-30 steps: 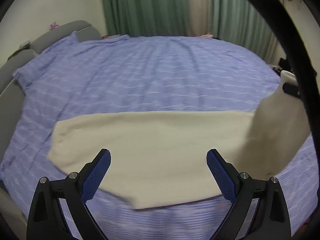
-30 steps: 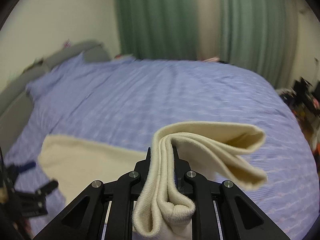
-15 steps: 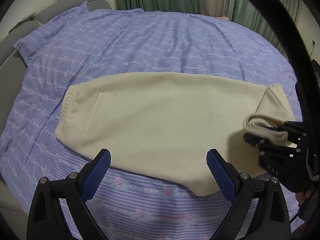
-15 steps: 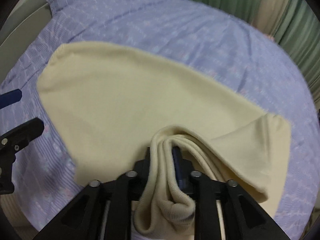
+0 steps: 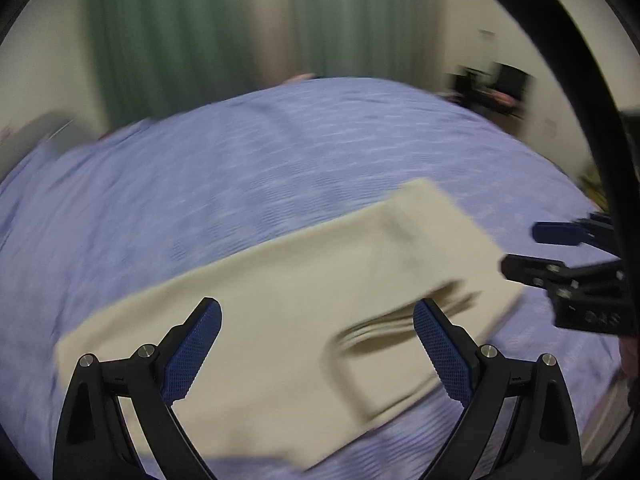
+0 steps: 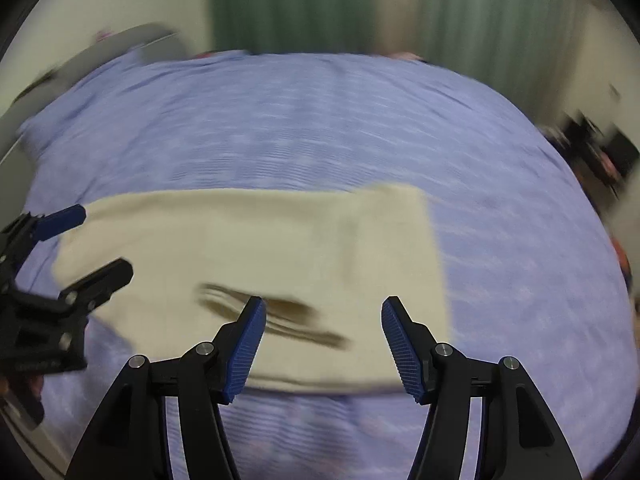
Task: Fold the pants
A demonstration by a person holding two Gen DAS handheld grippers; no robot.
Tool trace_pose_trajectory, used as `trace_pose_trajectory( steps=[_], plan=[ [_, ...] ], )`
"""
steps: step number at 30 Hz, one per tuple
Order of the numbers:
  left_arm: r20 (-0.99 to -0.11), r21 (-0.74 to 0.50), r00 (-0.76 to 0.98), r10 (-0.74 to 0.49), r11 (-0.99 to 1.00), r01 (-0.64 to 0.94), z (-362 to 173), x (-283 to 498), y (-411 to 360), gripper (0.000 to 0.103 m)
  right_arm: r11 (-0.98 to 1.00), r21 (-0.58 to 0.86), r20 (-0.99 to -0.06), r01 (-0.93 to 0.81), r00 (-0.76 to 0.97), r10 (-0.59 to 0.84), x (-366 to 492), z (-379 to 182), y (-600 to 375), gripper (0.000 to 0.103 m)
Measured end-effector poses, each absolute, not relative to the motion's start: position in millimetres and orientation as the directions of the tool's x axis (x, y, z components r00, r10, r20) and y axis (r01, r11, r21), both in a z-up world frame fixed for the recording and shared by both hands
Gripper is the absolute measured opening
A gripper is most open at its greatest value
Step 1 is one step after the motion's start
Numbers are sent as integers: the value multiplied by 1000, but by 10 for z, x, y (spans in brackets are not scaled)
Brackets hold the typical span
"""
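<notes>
Both tools, left (image 5: 316, 354) and right (image 6: 322, 350), spread wide and empty above the folded cream pants (image 6: 248, 248).

A bed (image 6: 320, 132) with a blue-violet patterned sheet fills the room. Behind it hang green curtains (image 6: 280, 4) beside a cream wall (image 5: 40, 68). A grey headboard (image 6: 132, 40) stands at left.

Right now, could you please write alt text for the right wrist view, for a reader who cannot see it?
Blurred fisheye view: cream pants, partly folded, lie flat on a purple bedspread, beyond the open right gripper. The left gripper, also open, shows at the left edge, and green curtains hang behind the bed.
</notes>
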State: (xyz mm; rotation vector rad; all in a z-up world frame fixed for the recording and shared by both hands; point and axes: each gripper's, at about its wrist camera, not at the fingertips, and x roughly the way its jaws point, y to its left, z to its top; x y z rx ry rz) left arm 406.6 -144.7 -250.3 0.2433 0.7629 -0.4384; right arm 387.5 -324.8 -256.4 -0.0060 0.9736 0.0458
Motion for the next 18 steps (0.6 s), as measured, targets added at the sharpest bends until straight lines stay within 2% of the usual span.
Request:
trace_pose_trajectory(
  steps=[5, 9, 16, 17, 18],
  plan=[
    [-724, 115, 594, -352, 786, 607, -2794, 4075, -2233, 98, 995, 23, -852, 96, 523, -31, 3766, -2736, -3823, 61],
    [-776, 132, 546, -315, 765, 630, -3151, 4142, -2597, 98, 992, 28, -855, 124, 517, -40, 3681, -2899, -4032, 61],
    [-802, 187, 546, -241, 767, 614, -3459, 4214, -2873, 98, 984, 81, -876, 156, 482, -4, 3619, -3203, -4180, 61],
    [-802, 192, 551, -233, 772, 606, -3495, 4237, -2868, 97, 983, 88, -877, 160, 481, 0, 3615, -3225, -4201, 61],
    [-803, 184, 548, -235, 776, 603, -3512, 4263, -2859, 85, 983, 91, -877, 162, 481, 2, 3607, -3234, -4208, 61]
  ],
)
